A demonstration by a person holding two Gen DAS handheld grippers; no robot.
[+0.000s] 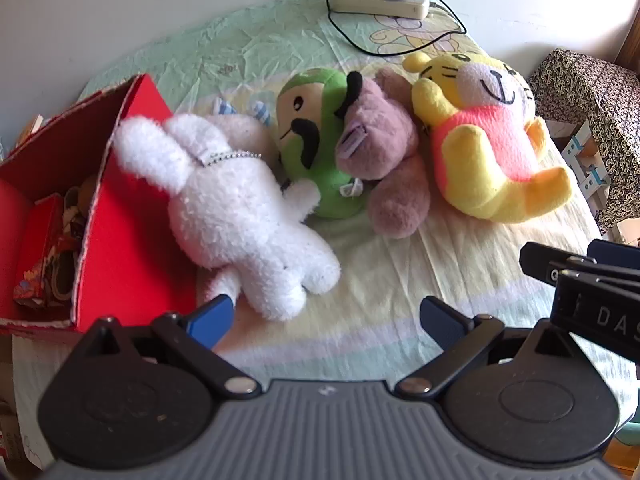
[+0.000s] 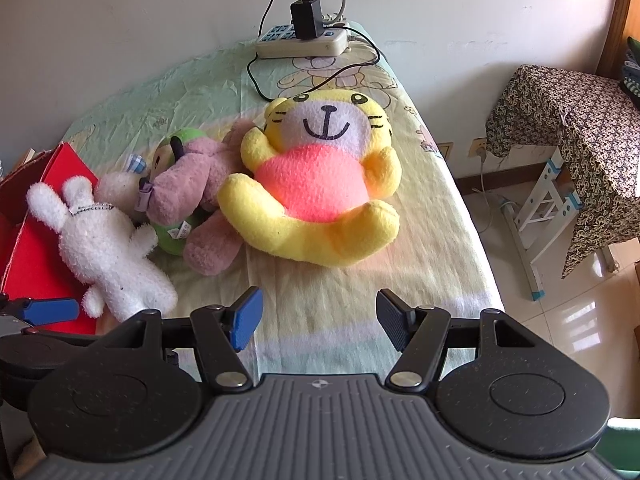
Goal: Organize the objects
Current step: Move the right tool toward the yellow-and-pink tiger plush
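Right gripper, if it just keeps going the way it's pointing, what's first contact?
Probably the bare bed sheet. The right gripper is open and empty, angled down at the fabric. The yellow tiger plush lies beyond that patch, likely not reached first; depth is uncertain.

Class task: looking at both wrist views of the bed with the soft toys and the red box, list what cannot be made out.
- Red box contents: left wrist view, its wall hides most.
- Striped toy: both views, the white rabbit covers it.
- Green toy: right wrist view, the mauve plush lies over it.
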